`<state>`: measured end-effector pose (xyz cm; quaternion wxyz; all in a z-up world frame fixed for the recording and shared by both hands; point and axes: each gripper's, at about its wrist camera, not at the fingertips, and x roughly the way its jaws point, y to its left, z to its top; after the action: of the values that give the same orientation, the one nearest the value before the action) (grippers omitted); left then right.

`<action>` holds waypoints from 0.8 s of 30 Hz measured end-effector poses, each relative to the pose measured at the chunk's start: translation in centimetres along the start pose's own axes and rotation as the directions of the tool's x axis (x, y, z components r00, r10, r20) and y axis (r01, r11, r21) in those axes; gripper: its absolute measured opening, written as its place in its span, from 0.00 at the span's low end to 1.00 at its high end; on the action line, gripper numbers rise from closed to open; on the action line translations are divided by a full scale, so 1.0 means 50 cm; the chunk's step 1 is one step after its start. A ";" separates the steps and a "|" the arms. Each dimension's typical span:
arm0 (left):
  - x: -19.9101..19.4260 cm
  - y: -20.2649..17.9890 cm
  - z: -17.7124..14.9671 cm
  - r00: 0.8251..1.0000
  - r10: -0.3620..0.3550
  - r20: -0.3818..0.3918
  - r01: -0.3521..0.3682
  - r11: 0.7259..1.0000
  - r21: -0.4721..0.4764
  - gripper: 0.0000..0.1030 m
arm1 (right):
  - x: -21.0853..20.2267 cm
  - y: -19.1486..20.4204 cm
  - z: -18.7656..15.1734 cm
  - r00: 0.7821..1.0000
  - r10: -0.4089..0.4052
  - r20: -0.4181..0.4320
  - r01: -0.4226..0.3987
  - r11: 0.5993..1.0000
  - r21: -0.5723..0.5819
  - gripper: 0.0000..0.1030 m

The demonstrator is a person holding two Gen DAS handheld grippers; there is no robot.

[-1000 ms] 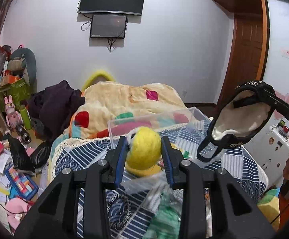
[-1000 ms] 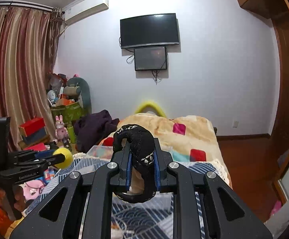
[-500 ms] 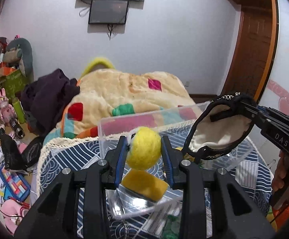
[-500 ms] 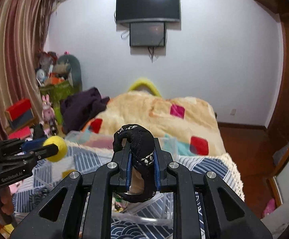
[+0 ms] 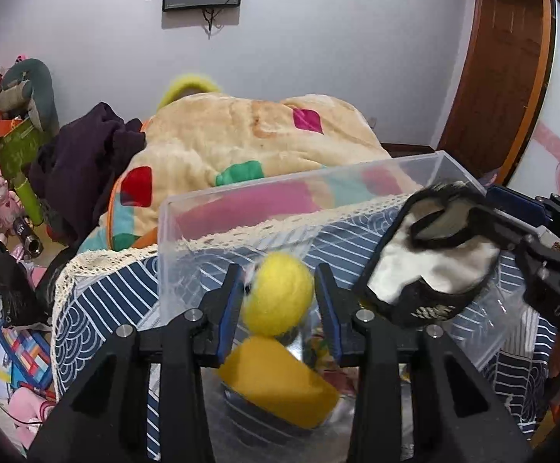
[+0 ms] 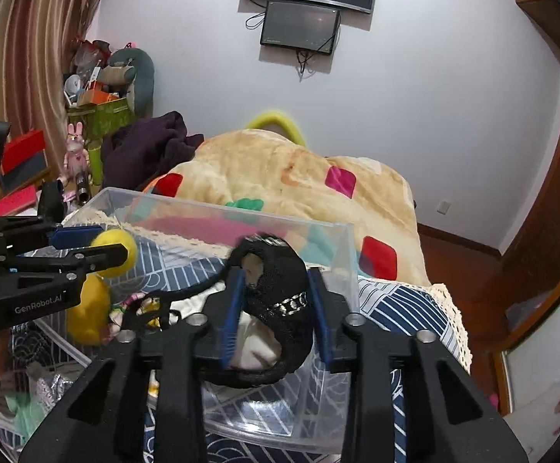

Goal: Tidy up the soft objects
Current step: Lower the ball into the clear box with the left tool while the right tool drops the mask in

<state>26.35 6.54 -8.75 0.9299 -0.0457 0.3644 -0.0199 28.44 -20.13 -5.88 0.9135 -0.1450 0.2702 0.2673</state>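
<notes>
- The left gripper (image 5: 279,299) hangs over the clear plastic bin (image 5: 280,193), which stands on the striped cloth (image 5: 98,301) near the cloth's lace-trimmed far edge.
- Its fingers look spread apart, with a gap on each side of the yellow ball (image 5: 278,293); the ball is blurred between them, so I judge it loose and dropping, though I cannot be sure.
- Right under the ball, in the bin's near left part, a yellow cushion-like piece (image 5: 280,382) already lies on the bottom.
- The right gripper (image 6: 276,308) holds a black pouch (image 6: 276,289) with a pale lining over the right end of the bin; the fingers flank it, but a sliver of space shows at the sides, so the grip may be slackening.
- A black strap from the pouch trails down towards the other bits in the bin.
- By my reckoning the work is well along: one soft thing is stowed, and the ball and pouch are over the bin.
- Left to do: both must settle on the bottom, and the grippers must come out.
</notes>
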 end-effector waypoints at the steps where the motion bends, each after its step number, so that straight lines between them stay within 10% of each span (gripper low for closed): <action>1: -0.002 -0.001 0.000 1.000 0.000 -0.002 0.000 1.000 0.000 0.40 | -0.001 -0.001 0.000 1.000 0.000 0.001 0.000 1.000 0.002 0.43; 18: -0.201 -0.022 -0.036 0.988 0.005 0.151 -0.011 0.999 0.035 0.94 | -0.128 -0.003 0.004 0.991 0.040 0.129 -0.047 0.997 0.057 0.93; 24: -0.239 0.008 -0.088 0.989 0.034 0.146 -0.034 0.999 -0.003 0.96 | -0.168 -0.001 -0.031 0.986 0.066 0.154 -0.080 0.993 0.090 1.00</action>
<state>14.58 7.46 -3.93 0.9543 -0.0411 0.2961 -0.0005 21.86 -24.24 -2.32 0.9268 -0.0702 0.2182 0.2974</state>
